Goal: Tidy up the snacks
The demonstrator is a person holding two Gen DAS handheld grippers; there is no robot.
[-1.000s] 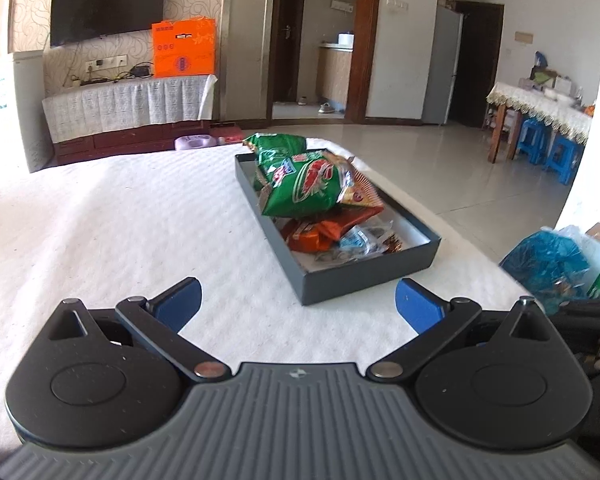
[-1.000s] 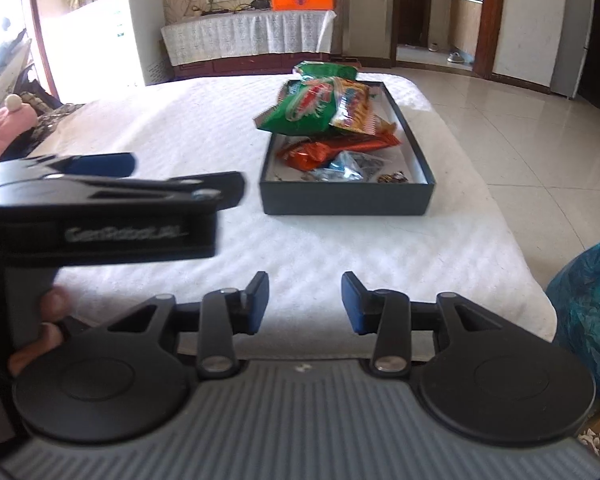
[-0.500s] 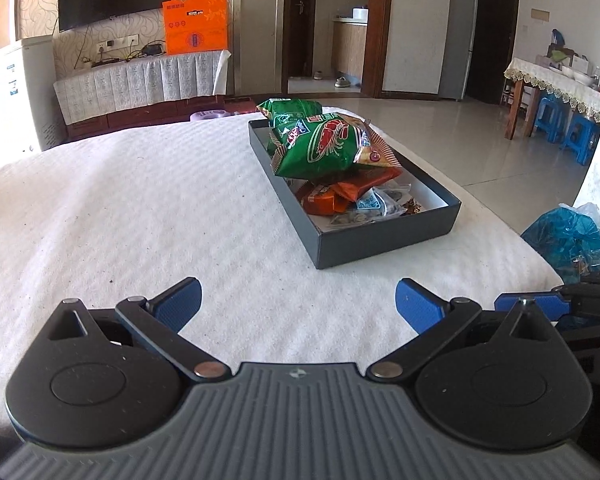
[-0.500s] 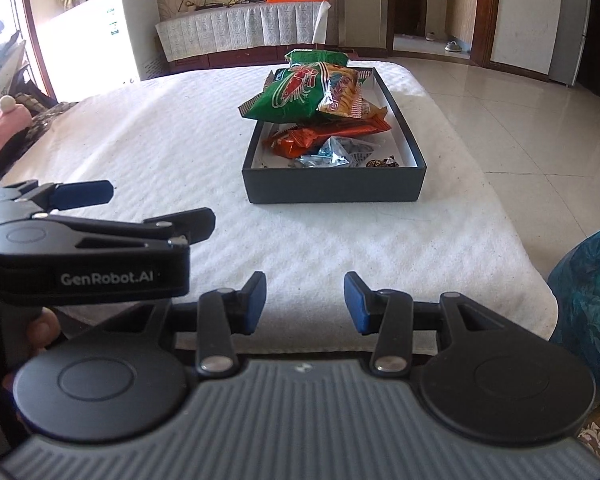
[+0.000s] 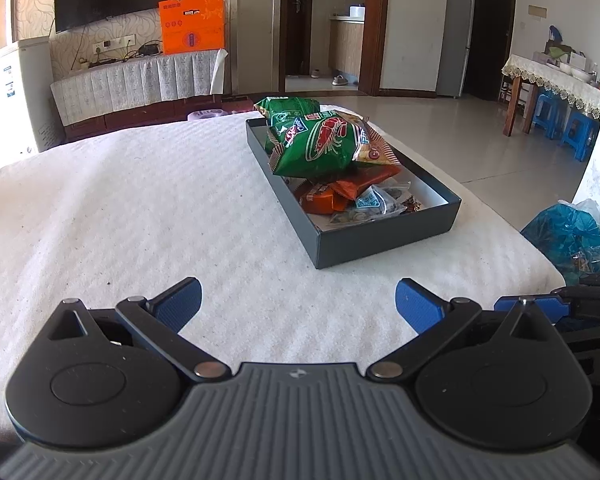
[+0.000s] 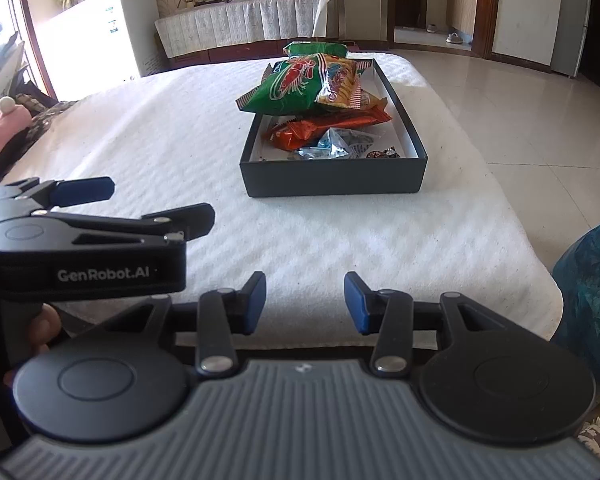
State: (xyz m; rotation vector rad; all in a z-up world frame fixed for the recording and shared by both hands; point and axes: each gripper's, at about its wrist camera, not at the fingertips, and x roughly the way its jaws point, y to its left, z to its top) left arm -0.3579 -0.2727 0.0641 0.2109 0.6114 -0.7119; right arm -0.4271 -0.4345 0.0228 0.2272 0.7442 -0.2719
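A dark box (image 5: pixel 384 236) (image 6: pixel 332 178) stands on the white cloth and holds several snacks: a green shrimp-chip bag (image 5: pixel 320 146) (image 6: pixel 288 86) on top, an orange packet (image 5: pixel 320 200) (image 6: pixel 324 126) and small clear wrappers (image 5: pixel 376 204) (image 6: pixel 336 144). My left gripper (image 5: pixel 298 300) is open wide and empty, well short of the box; it also shows at the left of the right wrist view (image 6: pixel 140 204). My right gripper (image 6: pixel 305 300) is open and empty, near the table's front edge.
The white padded cloth (image 5: pixel 120 208) covers the whole table. A blue plastic bag (image 5: pixel 564 236) (image 6: pixel 592 280) sits on the floor off the right edge. A TV stand with an orange box (image 5: pixel 192 30) is at the back wall.
Both grippers have drawn back and risen a little, so the box looks smaller and more central. Both stay open and empty. The snacks have not moved.
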